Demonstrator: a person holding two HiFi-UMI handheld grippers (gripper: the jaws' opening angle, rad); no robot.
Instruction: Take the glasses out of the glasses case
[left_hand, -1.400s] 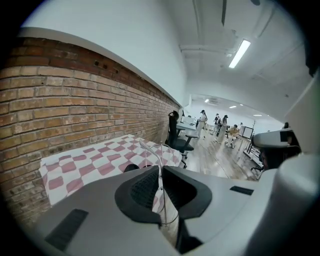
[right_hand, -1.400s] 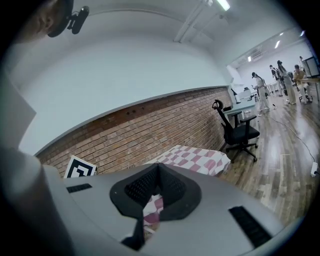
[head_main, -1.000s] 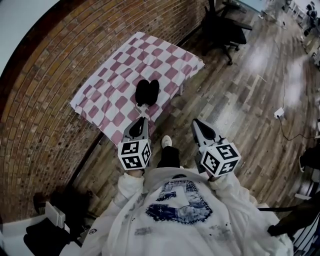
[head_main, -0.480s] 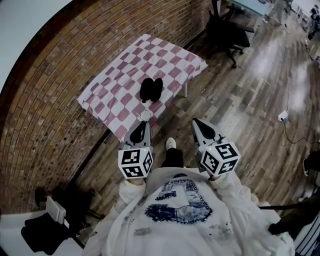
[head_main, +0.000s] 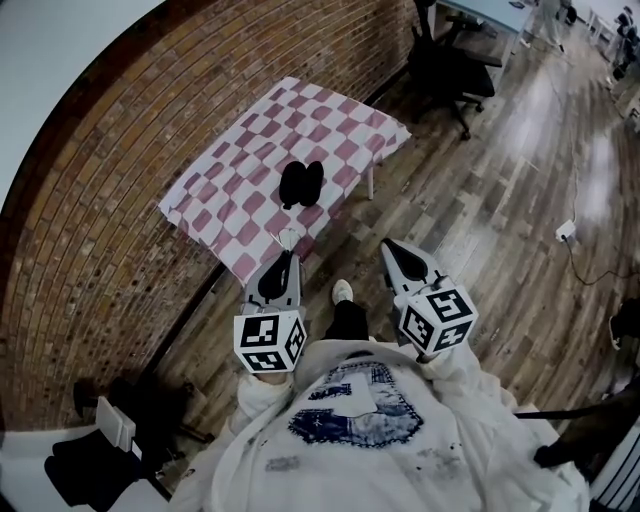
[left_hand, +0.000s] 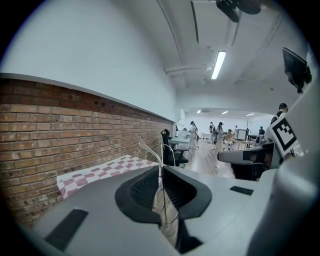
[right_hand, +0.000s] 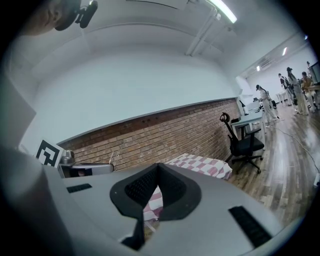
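Pinching the glasses (left_hand: 162, 150) between its fingers, the left gripper (left_hand: 161, 172) carries them low in front of the person, well short of the counter (head_main: 230, 190). The fingers are drawn in close on the thin wire frame, which stands up out of the pads with a lens rim and a thin arm poking above the tips. A grip that narrow suits so slight a thing: the wire would slip out of anything looser.

The glasses case (head_main: 300, 184) lies open on the checked cloth, its two dark halves side by side near the counter's near edge, well apart from both grippers. Judging from this, the glasses are already out of it, and what remains is only to put them down somewhere (the cloth beside the case looks the likeliest spot).

The right gripper (right_hand: 158, 167) hangs level beside the left, its fingers pressed together at the tips with nothing between them; only the checked cloth shows through the gap behind. It seems held clear so as not to knock the frame. The main risk is bending the wire.
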